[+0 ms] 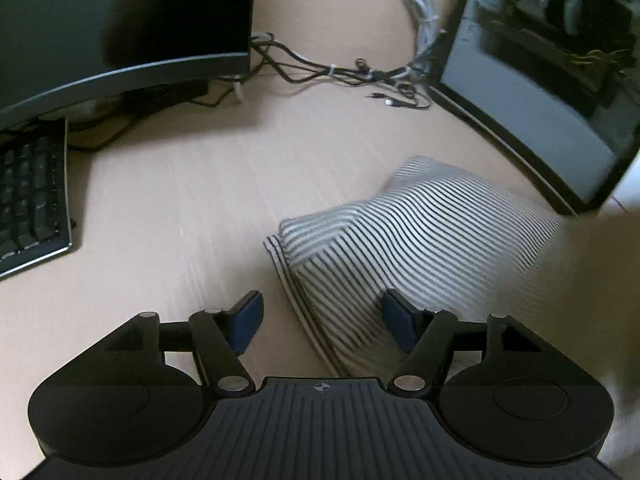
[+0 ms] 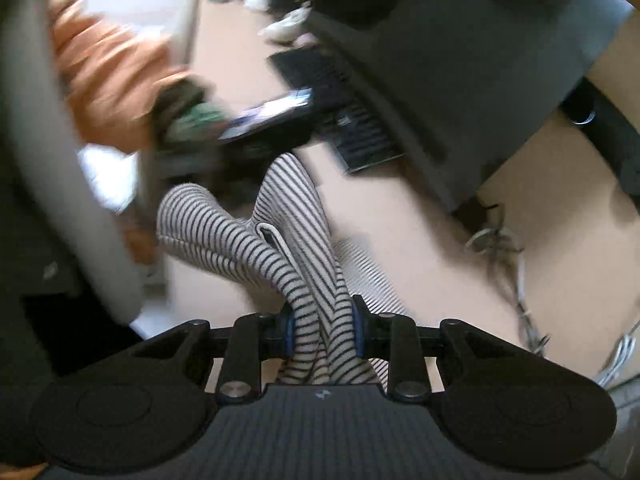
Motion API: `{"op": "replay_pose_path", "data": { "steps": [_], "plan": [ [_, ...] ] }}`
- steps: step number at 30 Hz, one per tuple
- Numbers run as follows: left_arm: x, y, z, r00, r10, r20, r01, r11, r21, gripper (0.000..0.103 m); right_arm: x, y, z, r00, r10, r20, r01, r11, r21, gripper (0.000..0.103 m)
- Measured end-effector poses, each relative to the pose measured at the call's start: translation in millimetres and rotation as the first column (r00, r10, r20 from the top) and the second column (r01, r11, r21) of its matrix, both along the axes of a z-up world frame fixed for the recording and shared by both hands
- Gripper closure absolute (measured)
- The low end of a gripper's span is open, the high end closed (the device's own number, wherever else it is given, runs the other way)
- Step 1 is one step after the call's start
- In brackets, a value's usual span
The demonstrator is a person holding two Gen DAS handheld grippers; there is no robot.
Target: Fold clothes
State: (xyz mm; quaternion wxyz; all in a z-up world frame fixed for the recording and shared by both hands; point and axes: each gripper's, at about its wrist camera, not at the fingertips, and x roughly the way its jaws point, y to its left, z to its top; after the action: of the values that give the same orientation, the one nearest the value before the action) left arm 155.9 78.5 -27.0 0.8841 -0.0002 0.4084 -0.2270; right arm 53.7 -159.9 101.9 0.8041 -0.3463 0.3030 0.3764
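Note:
A black-and-white striped garment [image 1: 404,240] lies bunched on the light wooden desk [image 1: 192,200], right of centre in the left wrist view. My left gripper [image 1: 322,316] is open just above the desk, its jaws wide apart over the garment's near edge, holding nothing. In the right wrist view my right gripper [image 2: 323,330] is shut on a gathered fold of the striped garment [image 2: 280,236], which hangs in folds ahead of the fingers above the desk. That view is motion-blurred.
A monitor [image 1: 120,20] and a black keyboard [image 1: 32,200] stand at the left, a computer case [image 1: 560,80] at the right, and cables [image 1: 340,72] at the back. The right wrist view shows an orange sleeve [image 2: 108,68], a keyboard [image 2: 352,120] and a monitor [image 2: 460,60].

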Motion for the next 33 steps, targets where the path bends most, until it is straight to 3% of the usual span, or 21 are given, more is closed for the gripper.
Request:
{"op": "replay_pose_path", "data": {
  "steps": [3, 6, 9, 13, 16, 19, 21, 24, 26, 28, 33],
  "plan": [
    [-5.3, 44.8, 13.4, 0.995, 0.095, -0.017, -0.096, 0.991, -0.091, 0.025, 53.1, 0.8, -13.3, 0.999, -0.036, -0.016, 0.037, 0.997, 0.074, 0.076],
    [-14.4, 75.9, 24.2, 0.992, 0.128, -0.016, -0.129, 0.985, -0.116, 0.018, 106.2, 4.5, -51.0, 0.995, -0.06, -0.074, 0.068, 0.992, 0.106, 0.076],
    [-24.8, 87.1, 32.5, 0.994, 0.114, -0.003, -0.113, 0.986, -0.119, 0.017, 141.1, 11.1, -88.6, 0.993, -0.095, -0.075, 0.1, 0.992, 0.075, 0.077],
    [-31.1, 87.7, 44.5, 0.998, 0.048, 0.03, -0.043, 0.989, -0.139, 0.017, 164.0, 4.4, -106.6, 0.985, -0.152, -0.078, 0.161, 0.978, 0.13, 0.075],
    [-27.8, 71.8, 53.6, 0.997, -0.055, 0.062, 0.066, 0.979, -0.193, 0.018, 167.2, 0.4, -105.3, 0.969, -0.242, -0.049, 0.246, 0.958, 0.149, 0.073],
    [-15.3, 36.1, 52.6, 0.979, -0.174, 0.106, 0.19, 0.967, -0.171, 0.022, 155.4, -4.9, -94.3, 0.941, -0.338, 0.027, 0.332, 0.933, 0.138, 0.06],
    [-4.0, 10.1, 48.4, 0.963, -0.239, 0.122, 0.255, 0.956, -0.143, 0.032, 147.5, -8.5, -87.0, 0.913, -0.4, 0.078, 0.388, 0.912, 0.135, 0.054],
    [19.1, -17.6, 35.4, 0.97, -0.229, 0.075, 0.237, 0.963, -0.13, 0.04, 135.7, -13.9, -76.0, 0.861, -0.486, 0.154, 0.468, 0.873, 0.136, 0.049],
    [31.7, -28.6, 30.7, 0.977, -0.208, 0.053, 0.214, 0.968, -0.13, 0.04, 121.5, -21.1, -70.5, 0.838, -0.523, 0.153, 0.498, 0.849, 0.175, 0.05],
    [40.1, -35.5, 30.3, 0.98, -0.193, 0.04, 0.196, 0.973, -0.122, 0.04, 124.2, -28.5, -88.7, 0.821, -0.552, 0.146, 0.531, 0.832, 0.162, 0.056],
    [51.5, -48.4, 32.7, 0.982, -0.189, 0.017, 0.189, 0.977, -0.093, 0.041, 144.5, -47.0, -137.8, 0.771, -0.627, 0.109, 0.612, 0.777, 0.147, 0.056]
  ]
}}
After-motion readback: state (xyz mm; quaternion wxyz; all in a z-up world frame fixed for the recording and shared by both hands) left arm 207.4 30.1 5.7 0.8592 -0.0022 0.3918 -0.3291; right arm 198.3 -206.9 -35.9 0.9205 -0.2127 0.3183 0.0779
